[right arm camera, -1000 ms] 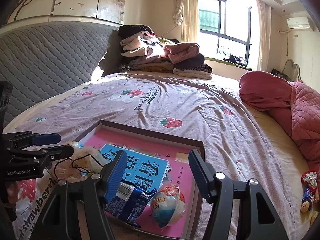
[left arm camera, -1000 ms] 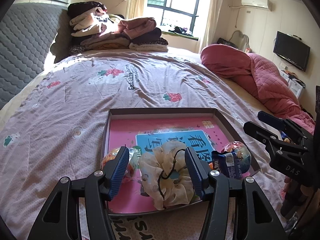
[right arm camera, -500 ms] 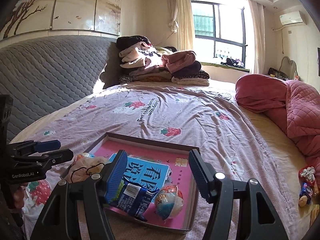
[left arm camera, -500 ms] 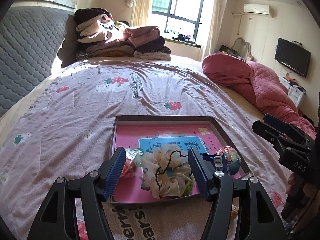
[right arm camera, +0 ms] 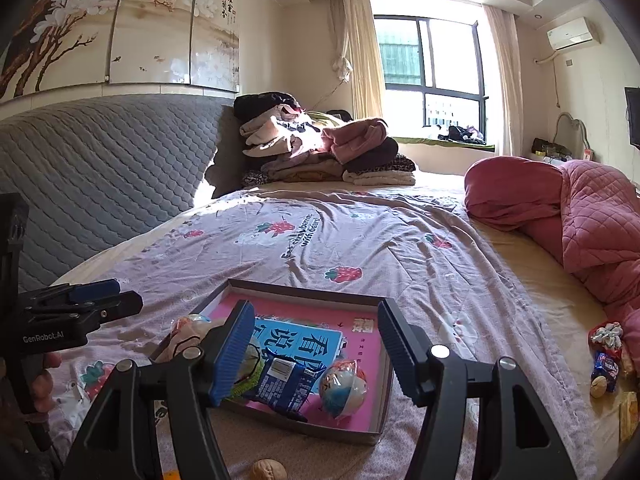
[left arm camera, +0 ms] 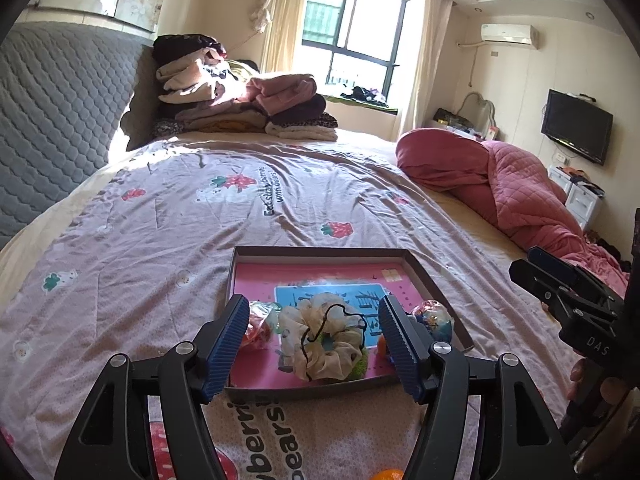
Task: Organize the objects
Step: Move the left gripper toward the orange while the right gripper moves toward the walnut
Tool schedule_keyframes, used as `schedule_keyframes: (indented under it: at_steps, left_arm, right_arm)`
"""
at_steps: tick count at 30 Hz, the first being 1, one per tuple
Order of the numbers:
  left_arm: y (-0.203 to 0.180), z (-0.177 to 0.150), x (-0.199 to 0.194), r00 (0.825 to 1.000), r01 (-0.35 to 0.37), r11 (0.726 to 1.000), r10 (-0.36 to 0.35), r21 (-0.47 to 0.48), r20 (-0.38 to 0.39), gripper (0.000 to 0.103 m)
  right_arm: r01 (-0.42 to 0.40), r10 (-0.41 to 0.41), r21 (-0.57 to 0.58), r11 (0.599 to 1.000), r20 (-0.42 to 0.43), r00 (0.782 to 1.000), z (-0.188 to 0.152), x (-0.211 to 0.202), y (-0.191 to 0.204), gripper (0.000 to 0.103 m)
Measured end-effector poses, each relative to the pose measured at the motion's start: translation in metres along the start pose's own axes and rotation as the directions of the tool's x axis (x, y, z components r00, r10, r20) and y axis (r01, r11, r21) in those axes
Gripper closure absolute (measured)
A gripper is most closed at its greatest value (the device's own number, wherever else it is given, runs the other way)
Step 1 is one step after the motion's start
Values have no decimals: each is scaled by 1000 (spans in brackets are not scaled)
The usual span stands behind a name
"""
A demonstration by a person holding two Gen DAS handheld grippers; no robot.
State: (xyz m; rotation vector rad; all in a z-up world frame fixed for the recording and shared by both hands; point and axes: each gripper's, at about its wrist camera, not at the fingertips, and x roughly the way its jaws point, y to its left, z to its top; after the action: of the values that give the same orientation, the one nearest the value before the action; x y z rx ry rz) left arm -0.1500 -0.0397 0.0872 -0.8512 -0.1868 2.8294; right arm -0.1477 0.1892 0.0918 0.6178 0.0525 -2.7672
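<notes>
- Scrunchie (left arm camera: 324, 340), cream with a thin black hair tie lying across it, rested inside the shallow box (left arm camera: 432, 280) on the bed (left arm camera: 160, 240), at the near edge and on top of the pink book that lined the box floor.
- Left hand-held gripper (left arm camera: 314, 342) stood open above the near rim of the box; its jaws had just been opening, and the scrunchie was seen between the blue pads but free of them, so nothing was held. This reads as a release with the item left in place.
- Right hand-held gripper (right arm camera: 312, 348) was also open and empty, its pads framing the right half of the box without touching anything.
- Blue snack packet (right arm camera: 288, 380) and a wrapped toy ball (right arm camera: 344, 386) lay side by side in the near right part of the box; a second wrapped ball (left arm camera: 260, 320) lay to the left of the scrunchie. The box walls kept the round items from rolling off across the soft bedcover, which is the likely reason for gathering them there.
- Loose items remained outside the box: a walnut (right arm camera: 269, 470) on the cover just in front of it, and a small cluster of wrapped sweets (right arm camera: 606, 354) well apart at the right side of the bed.
- Task judged partly complete; the loose items were probable next candidates.
</notes>
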Motion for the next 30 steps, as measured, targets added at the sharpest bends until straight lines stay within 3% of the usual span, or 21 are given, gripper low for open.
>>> schedule_keyframes:
  at_steps: [15,30]
  left_arm:
    - [-13,-18,-19,1000,-24,999,24,36,1,34]
    - [-7,-50,-24,996,-75,997,77,36,-55,34]
  right_arm:
    - [-24,24,-6,1000,-29,999,-24,-20,17,39]
    - [-39,38,-7,999,-52,998,-40,-29,22,39]
